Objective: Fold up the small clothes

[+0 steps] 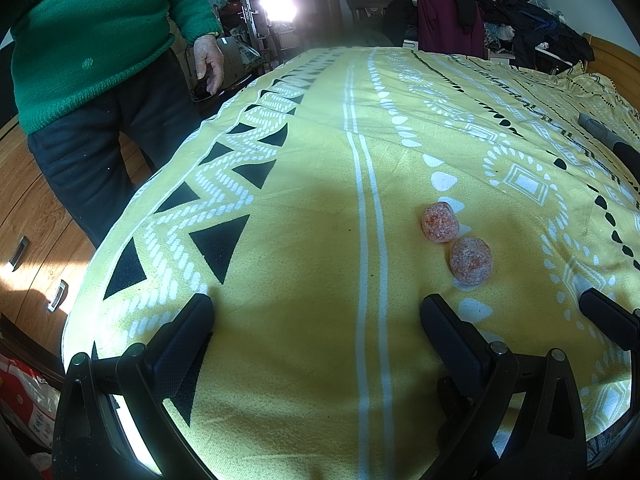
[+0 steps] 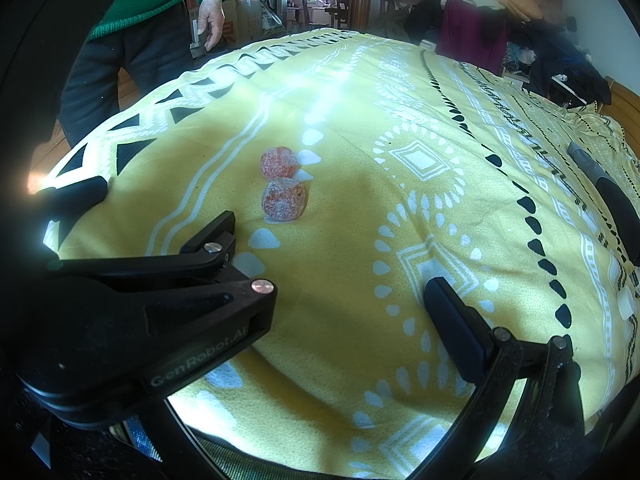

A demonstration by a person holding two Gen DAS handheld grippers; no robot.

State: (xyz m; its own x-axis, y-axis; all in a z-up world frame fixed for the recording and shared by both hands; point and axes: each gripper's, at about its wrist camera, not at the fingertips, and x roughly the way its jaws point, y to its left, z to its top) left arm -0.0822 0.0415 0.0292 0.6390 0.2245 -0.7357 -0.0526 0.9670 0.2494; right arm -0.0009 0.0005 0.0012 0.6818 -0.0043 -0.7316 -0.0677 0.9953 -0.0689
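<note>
The left hand-held gripper (image 1: pixel 316 312) is spread wide over the yellow patterned bedspread (image 1: pixel 304 360) and holds nothing. The right hand-held gripper (image 2: pixel 332 256) is also wide and empty. At 1 o'clock from the left one lie two orange rolled socks (image 1: pixel 456 240), touching each other. Far at 10 o'clock stands a person in a green sweater (image 1: pixel 100 28); at 1 o'clock, a pile of clothes (image 1: pixel 500 12).

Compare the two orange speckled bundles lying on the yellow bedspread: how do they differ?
The nearer bundle lies closer to both grippers; the farther bundle sits just beyond it. The nearer one looks rounder, while the farther one looks slightly more angular on top. Both are orange-and-white speckled, alike in size, rolled up, side by side on the bedspread, neither gripped.
</note>
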